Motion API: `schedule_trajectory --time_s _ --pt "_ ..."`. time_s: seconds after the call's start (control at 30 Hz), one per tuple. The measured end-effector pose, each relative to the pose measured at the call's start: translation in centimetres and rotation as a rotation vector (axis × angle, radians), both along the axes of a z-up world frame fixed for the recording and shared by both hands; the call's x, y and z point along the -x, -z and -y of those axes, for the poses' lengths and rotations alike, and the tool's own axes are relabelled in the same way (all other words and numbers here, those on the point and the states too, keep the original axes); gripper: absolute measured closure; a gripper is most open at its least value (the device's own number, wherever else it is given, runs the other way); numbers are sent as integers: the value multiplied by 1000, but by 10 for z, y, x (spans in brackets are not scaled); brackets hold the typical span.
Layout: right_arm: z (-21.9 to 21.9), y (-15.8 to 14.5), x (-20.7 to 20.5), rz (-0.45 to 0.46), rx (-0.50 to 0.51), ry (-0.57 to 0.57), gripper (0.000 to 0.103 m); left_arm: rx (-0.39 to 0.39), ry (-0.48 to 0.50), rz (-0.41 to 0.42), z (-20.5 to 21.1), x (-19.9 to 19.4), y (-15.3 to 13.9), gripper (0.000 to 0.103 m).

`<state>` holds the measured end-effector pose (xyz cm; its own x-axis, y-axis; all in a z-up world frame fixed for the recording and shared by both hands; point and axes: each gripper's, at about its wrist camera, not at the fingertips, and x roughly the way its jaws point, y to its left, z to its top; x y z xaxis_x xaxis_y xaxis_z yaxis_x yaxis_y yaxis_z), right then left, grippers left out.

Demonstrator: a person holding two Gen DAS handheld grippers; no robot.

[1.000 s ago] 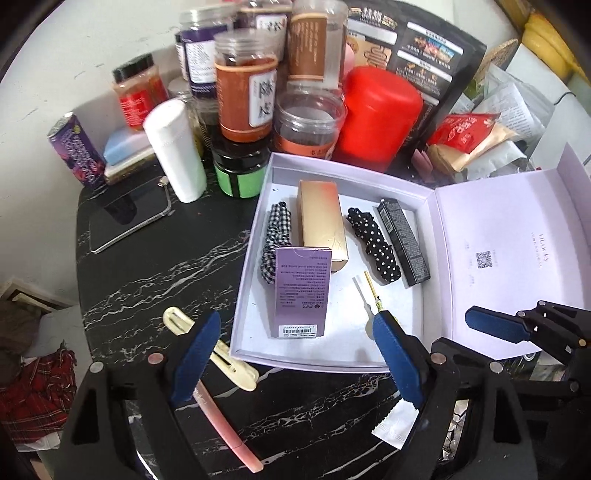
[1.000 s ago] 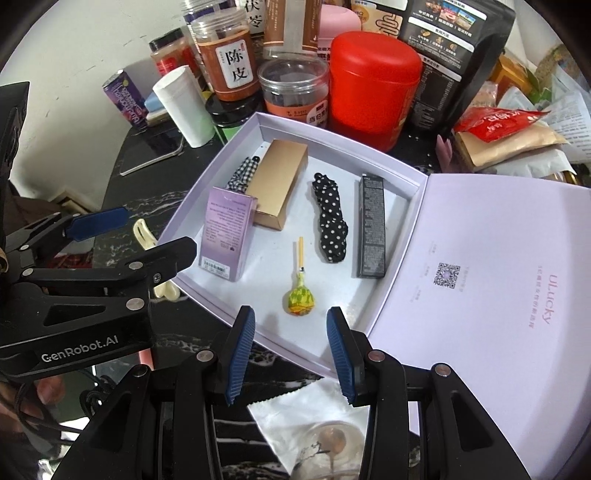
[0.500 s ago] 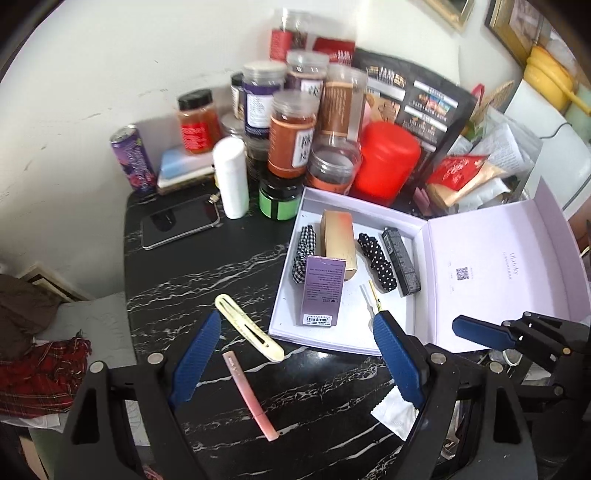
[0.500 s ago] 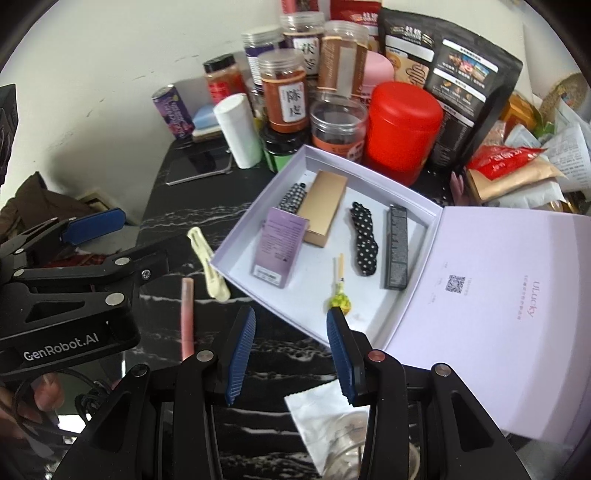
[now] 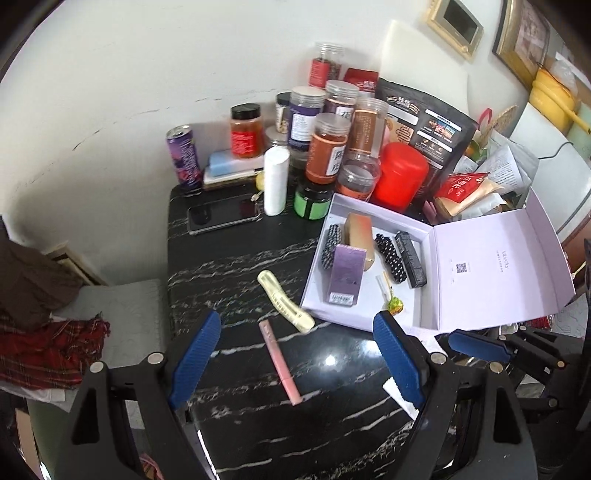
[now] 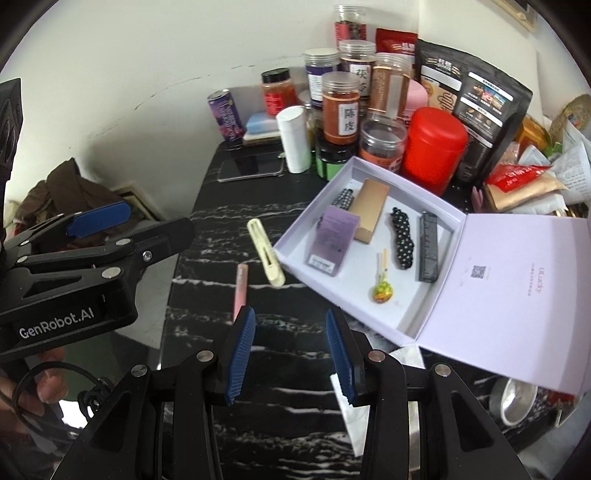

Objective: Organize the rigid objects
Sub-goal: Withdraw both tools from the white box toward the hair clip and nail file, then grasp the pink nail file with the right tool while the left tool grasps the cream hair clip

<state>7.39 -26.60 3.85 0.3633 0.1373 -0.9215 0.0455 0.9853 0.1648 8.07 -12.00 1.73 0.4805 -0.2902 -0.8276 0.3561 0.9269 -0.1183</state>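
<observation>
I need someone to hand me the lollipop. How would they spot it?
Find the open lilac box on the black marble table. The lollipop lies on the box floor, near its front edge, below the polka-dot hair clip. It alone has a round green-and-yellow head on a thin stick.

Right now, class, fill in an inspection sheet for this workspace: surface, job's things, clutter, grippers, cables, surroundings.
Surface: black marble table, white-veined.
Job's things: open lilac box holds a purple carton, gold carton, dotted hair clip, black stick box and lollipop; cream hair clip and pink stick lie outside on the table.
Clutter: jars, red canister, purple can, phone.
Grippers: left gripper open, empty; right gripper open, empty.
Cables: black loop by a hand.
Surroundings: white wall, picture frames.
</observation>
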Motion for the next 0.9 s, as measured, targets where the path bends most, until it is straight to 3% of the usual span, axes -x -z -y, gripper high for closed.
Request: schedule_trajectory --time_s 0.47,0.9 --pt "-51 19 30 -42 -36 -66 63 -1 -66 -44 -60 39 22 18" --pt "-85 61 30 -35 -42 -112 63 -3 -120 -90 -103 47 60 18"
